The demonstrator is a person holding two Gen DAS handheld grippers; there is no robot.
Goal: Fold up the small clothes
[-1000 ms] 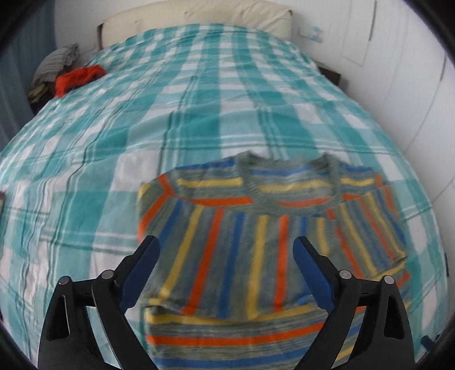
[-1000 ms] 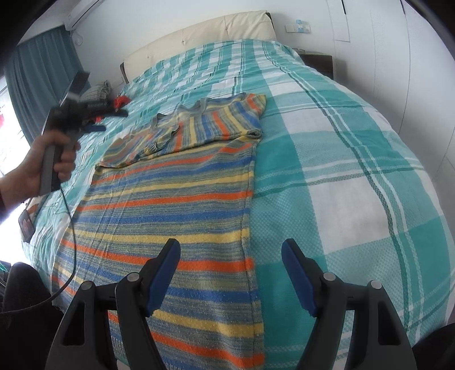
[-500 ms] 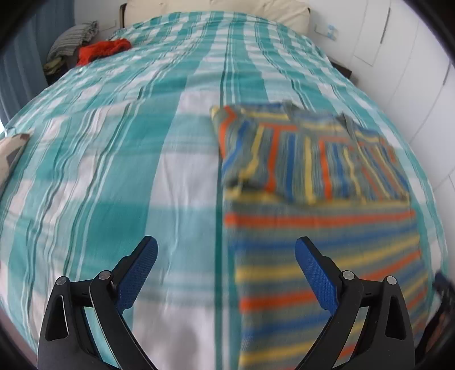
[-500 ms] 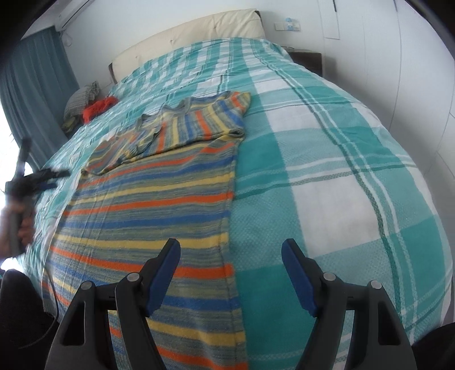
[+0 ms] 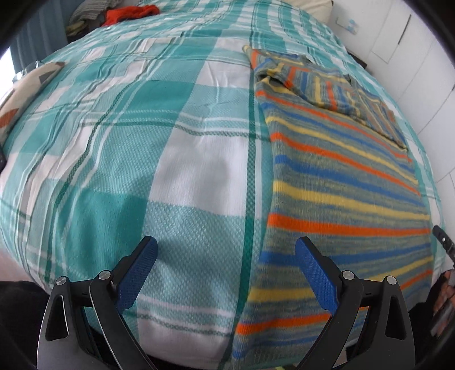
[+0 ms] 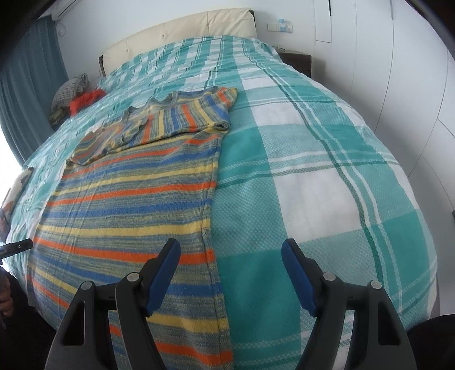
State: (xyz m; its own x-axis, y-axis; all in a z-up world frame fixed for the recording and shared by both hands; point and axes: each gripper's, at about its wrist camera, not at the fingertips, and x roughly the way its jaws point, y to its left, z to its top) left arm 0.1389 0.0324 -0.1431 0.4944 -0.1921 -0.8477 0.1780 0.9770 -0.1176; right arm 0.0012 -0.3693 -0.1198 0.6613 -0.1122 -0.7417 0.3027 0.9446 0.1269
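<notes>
A striped sweater (image 6: 136, 205) in blue, orange, yellow and grey lies flat on the bed, its sleeves folded in across the chest at the far end. In the left wrist view the sweater (image 5: 341, 185) fills the right half. My left gripper (image 5: 226, 256) is open and empty above the sweater's lower left edge. Over the lower right edge of the sweater my right gripper (image 6: 230, 259) stands open, nothing between its blue pads. The left gripper's tip (image 6: 17, 247) shows at the left edge of the right wrist view.
The bed carries a teal and white checked cover (image 6: 312, 170) with a cream headboard (image 6: 182, 37) at the far end. A red garment (image 5: 130, 12) and other clothes lie piled at the far left. White cupboards (image 6: 398, 71) stand to the right. A patterned cushion (image 5: 25, 91) lies on the left.
My left gripper has swept from over the folded sleeves to the left and back down to the sweater's lower left edge. The right gripper has barely moved. Both stayed open.
</notes>
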